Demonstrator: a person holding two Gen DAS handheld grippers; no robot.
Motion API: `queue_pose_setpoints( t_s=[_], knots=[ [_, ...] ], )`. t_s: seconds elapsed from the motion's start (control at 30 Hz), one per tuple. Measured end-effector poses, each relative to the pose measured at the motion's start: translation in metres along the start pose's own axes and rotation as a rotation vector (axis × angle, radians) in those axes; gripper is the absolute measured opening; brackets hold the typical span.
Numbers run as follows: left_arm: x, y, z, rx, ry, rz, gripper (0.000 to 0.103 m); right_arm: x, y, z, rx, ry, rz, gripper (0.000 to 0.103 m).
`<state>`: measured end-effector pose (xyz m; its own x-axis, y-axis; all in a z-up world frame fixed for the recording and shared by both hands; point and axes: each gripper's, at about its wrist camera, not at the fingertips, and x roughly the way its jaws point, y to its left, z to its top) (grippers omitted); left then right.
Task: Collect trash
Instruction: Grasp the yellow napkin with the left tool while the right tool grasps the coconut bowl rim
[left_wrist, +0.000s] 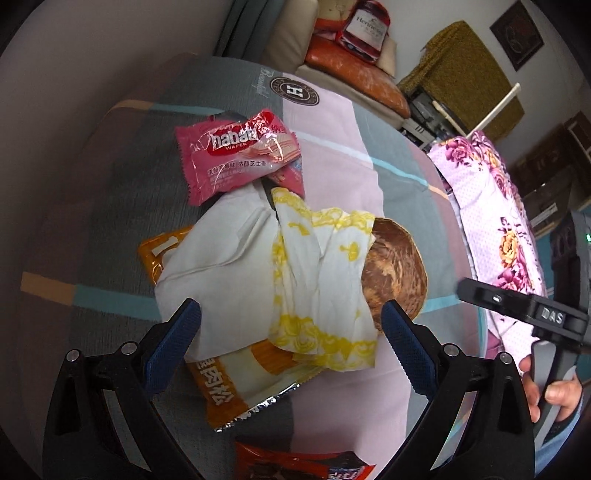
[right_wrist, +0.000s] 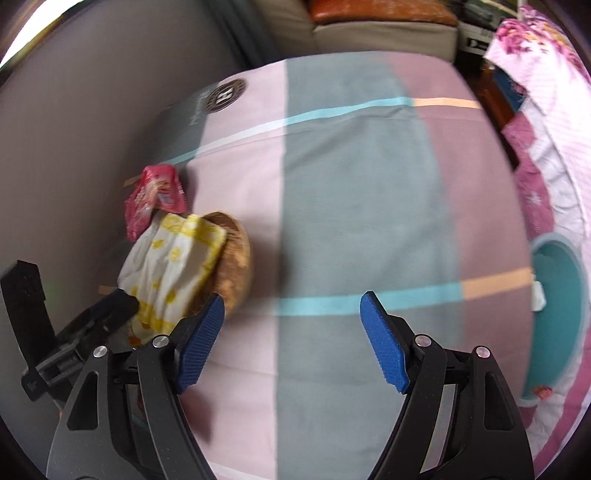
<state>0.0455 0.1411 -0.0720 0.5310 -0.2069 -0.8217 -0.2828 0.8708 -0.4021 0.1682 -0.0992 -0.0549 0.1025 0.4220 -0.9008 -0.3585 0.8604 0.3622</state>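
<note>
Trash pile under left gripper (left_wrist: 290, 339), spread, gripping nothing.
Left view: tissue (left_wrist: 295, 269) between the pads, long axis running 12 to 6; pink wrapper (left_wrist: 236, 155) at 11. Right view: right gripper (right_wrist: 291, 341) spread, empty, over bedsheet (right_wrist: 354, 206); pile at 10, nearer left gripper.

Home bedroom: striped bedsheet (left_wrist: 332, 155), floral quilt (left_wrist: 491, 206), cushioned sofa (left_wrist: 354, 74), framed picture (left_wrist: 517, 35) on wall.

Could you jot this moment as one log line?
left gripper: open over napkin | right gripper: open, empty | pink wrapper: on bed
</note>
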Motion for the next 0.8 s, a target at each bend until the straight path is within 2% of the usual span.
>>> queue_pose_setpoints(
  t_s=[0.03, 0.2, 0.3, 0.37, 0.47, 0.6, 0.8],
  knots=[
    [0.0, 0.0, 0.001, 0.01, 0.0, -0.002, 0.098, 0.004, 0.001, 0.002, 0.0, 0.008, 0.007, 0.06],
    [0.002, -0.001, 0.0, 0.038, 0.007, 0.003, 0.098, 0.035, 0.016, 0.009, 0.007, 0.065, 0.055, 0.042],
    [0.005, -0.003, 0.0, 0.044, 0.015, 0.01, 0.098, 0.046, 0.02, 0.011, -0.002, 0.076, 0.056, 0.027],
    [0.006, -0.003, -0.001, 0.044, 0.019, 0.017, 0.098, 0.05, 0.02, 0.009, -0.005, 0.072, 0.057, 0.015],
    [0.006, -0.006, 0.001, 0.05, 0.017, 0.024, 0.098, 0.047, 0.016, 0.009, -0.01, 0.038, 0.044, 0.006],
    [0.008, -0.012, 0.001, 0.064, 0.026, 0.039, 0.098, 0.036, 0.004, 0.008, -0.005, -0.001, 0.013, 0.006],
    [0.012, -0.03, -0.002, 0.112, 0.039, 0.055, 0.098, 0.015, -0.036, 0.001, 0.053, -0.035, -0.025, 0.006]
  ],
)
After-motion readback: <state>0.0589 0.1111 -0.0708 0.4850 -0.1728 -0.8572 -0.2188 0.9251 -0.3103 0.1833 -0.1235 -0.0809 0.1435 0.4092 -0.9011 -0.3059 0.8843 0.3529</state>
